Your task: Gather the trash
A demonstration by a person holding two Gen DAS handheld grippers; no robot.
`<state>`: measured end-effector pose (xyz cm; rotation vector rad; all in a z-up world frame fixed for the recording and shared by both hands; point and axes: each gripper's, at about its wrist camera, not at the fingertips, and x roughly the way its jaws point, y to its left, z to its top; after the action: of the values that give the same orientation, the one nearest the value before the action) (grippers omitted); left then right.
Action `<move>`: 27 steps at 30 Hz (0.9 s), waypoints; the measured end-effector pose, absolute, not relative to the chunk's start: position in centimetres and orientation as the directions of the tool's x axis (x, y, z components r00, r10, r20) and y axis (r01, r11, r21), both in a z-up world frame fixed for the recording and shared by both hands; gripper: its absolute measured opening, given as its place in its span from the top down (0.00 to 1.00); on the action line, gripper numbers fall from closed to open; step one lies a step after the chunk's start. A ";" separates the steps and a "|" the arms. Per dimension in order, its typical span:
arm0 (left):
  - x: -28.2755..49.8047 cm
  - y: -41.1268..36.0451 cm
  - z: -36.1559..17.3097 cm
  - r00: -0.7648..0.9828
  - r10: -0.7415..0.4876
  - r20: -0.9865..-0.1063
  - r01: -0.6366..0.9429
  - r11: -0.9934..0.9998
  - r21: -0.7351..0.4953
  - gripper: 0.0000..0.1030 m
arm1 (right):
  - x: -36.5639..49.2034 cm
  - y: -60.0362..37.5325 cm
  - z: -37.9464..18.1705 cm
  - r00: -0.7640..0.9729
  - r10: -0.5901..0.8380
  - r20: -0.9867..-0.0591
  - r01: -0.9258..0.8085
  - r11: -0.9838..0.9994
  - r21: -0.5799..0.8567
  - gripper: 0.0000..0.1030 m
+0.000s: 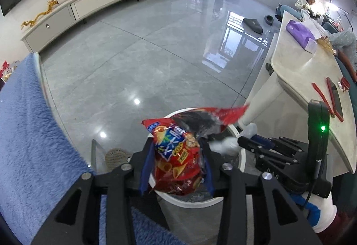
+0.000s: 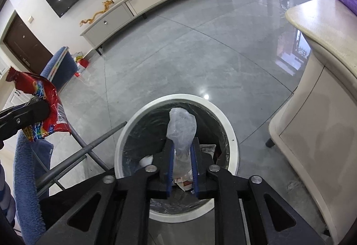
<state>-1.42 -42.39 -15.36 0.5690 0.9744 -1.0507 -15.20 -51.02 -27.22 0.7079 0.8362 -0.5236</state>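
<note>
1. the left gripper [image 1: 176,163] has the red snack bag [image 1: 178,155] between its blue pads, jaws apart by the bag's width; whether the pads press the foil or merely flank it cannot be told. the bag sits over the near edge of the white trash bin [image 1: 242,155], so if it slips now it could catch on the rim and tip out onto the floor rather than fall in

2. the bag's torn top flares wide toward the table; a loose flap like that can snag on the bin's rim or on the right gripper just beside it, leaving the bag draped half out

3. the right gripper [image 2: 181,155] has a crumpled clear plastic bag [image 2: 181,126] standing up between its narrowly parted fingers, directly above the bin's dark liner [image 2: 142,131]. thin film tends to cling to the pads, so it may stay stuck when the jaws widen and get carried away again

4. both grippers crowd the same opening; they look near enough in the left wrist view to knock together, and a bump could shake either piece loose early

5. the folding chair's grey legs [image 2: 89,149] stand just beside the bin on the left, so a wide swing there could strike them
</note>
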 end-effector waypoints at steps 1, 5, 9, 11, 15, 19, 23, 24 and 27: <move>-1.3 -42.3 -15.4 0.155 -0.455 -0.877 0.907 0.418 -0.056 0.57 | -15.2 -51.1 -27.4 0.567 -0.144 -0.811 0.668 0.656 0.351 0.77; -1.1 -42.4 -15.6 0.144 -0.456 -0.878 0.901 0.428 -0.074 0.56 | -15.2 -51.2 -27.6 0.558 -0.147 -0.817 0.676 0.651 0.345 0.70; -0.7 -41.9 -15.4 0.139 -0.464 -0.875 0.894 0.440 -0.091 0.54 | -15.2 -51.2 -27.3 0.554 -0.150 -0.819 0.678 0.652 0.339 0.68; -0.7 -41.6 -15.3 0.137 -0.470 -0.872 0.891 0.443 -0.099 0.54 | -15.2 -51.0 -27.0 0.555 -0.153 -0.818 0.677 0.655 0.337 0.68; -0.6 -41.1 -14.8 0.131 -0.483 -0.866 0.888 0.445 -0.114 0.50 | -15.1 -50.6 -26.0 0.560 -0.164 -0.812 0.670 0.666 0.328 0.67; -0.5 -40.3 -14.2 0.129 -0.499 -0.857 0.886 0.447 -0.127 0.48 | -15.3 -50.1 -24.7 0.566 -0.184 -0.804 0.666 0.676 0.315 0.66; -0.5 -38.9 -13.1 0.135 -0.521 -0.843 0.883 0.448 -0.136 0.48 | -15.7 -49.6 -23.5 0.566 -0.201 -0.800 0.666 0.683 0.300 0.65; -0.4 -38.5 -12.7 0.138 -0.528 -0.838 0.883 0.450 -0.137 0.48 | -15.8 -49.5 -23.2 0.566 -0.205 -0.798 0.666 0.685 0.297 0.65; -0.4 -37.2 -11.7 0.166 -0.546 -0.821 0.876 0.464 -0.132 0.47 | -16.0 -49.0 -22.0 0.571 -0.219 -0.791 0.661 0.694 0.285 0.65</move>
<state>-0.41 -37.16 -11.67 0.4200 0.9454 -1.0555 -16.00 -48.97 -22.02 0.6136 0.8072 -0.5560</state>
